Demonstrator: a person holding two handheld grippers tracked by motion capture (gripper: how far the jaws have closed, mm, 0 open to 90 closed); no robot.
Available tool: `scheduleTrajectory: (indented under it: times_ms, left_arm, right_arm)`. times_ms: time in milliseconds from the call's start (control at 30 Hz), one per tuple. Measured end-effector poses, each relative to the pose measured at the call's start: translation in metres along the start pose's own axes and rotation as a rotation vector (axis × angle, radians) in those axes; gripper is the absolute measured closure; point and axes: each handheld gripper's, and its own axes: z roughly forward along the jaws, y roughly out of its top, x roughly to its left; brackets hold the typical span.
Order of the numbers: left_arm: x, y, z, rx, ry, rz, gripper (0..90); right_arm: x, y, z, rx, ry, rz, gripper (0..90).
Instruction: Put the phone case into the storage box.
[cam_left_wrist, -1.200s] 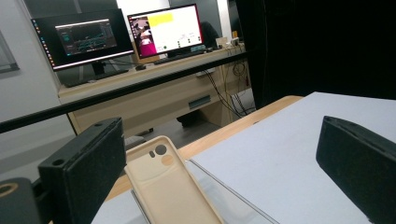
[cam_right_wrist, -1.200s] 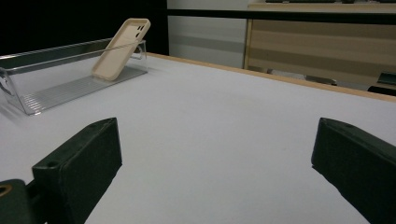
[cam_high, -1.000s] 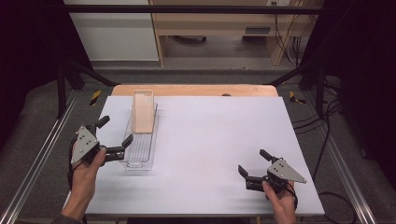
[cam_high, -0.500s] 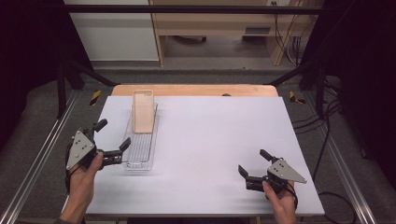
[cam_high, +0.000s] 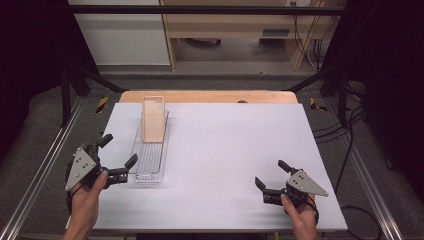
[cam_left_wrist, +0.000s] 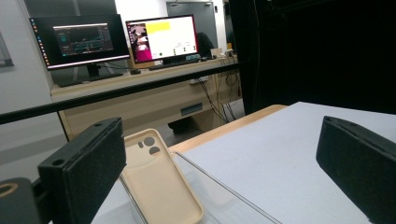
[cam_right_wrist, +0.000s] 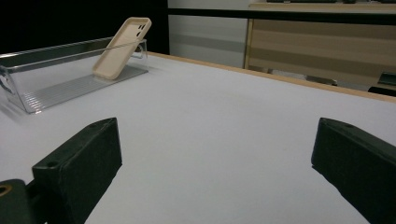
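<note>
High view: both wide-open claws, left claw (cam_high: 118, 150) and right claw (cam_high: 272, 174), hold nothing; phone case (cam_high: 153, 119) leans in the clear tray (cam_high: 148, 172) at ten o'clock, untouched.

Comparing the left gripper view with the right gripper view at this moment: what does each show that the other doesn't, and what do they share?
Left gripper view alone: two lit monitors on a desk behind the table. Right gripper view alone: the clear tray along its whole length, ribbed floor included. Both: the beige phone case leaning in the tray, the white tabletop, and a pair of black jaws standing wide apart.
</note>
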Motion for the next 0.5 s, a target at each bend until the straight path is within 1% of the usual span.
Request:
scheduleTrajectory:
  times_ms: [100,167,233,500]
  left_arm:
    - [-0.002,-0.002,-0.002,-0.003,-0.002,-0.009,1.5]
    - [-0.003,-0.004,-0.004,0.001,-0.006,-0.005,1.4]
    - [-0.004,-0.006,-0.004,0.001,-0.01,-0.012,1.4]
    - [-0.006,-0.013,-0.006,0.016,-0.016,-0.016,1.4]
  right_arm:
    - [0.0,0.0,0.0,0.001,0.0,0.0,1.9]
    - [0.001,0.0,0.0,0.003,0.001,-0.001,1.8]
    - [0.001,0.0,0.0,0.002,0.001,-0.002,1.9]
    - [0.001,0.0,0.0,0.002,0.0,-0.001,1.9]
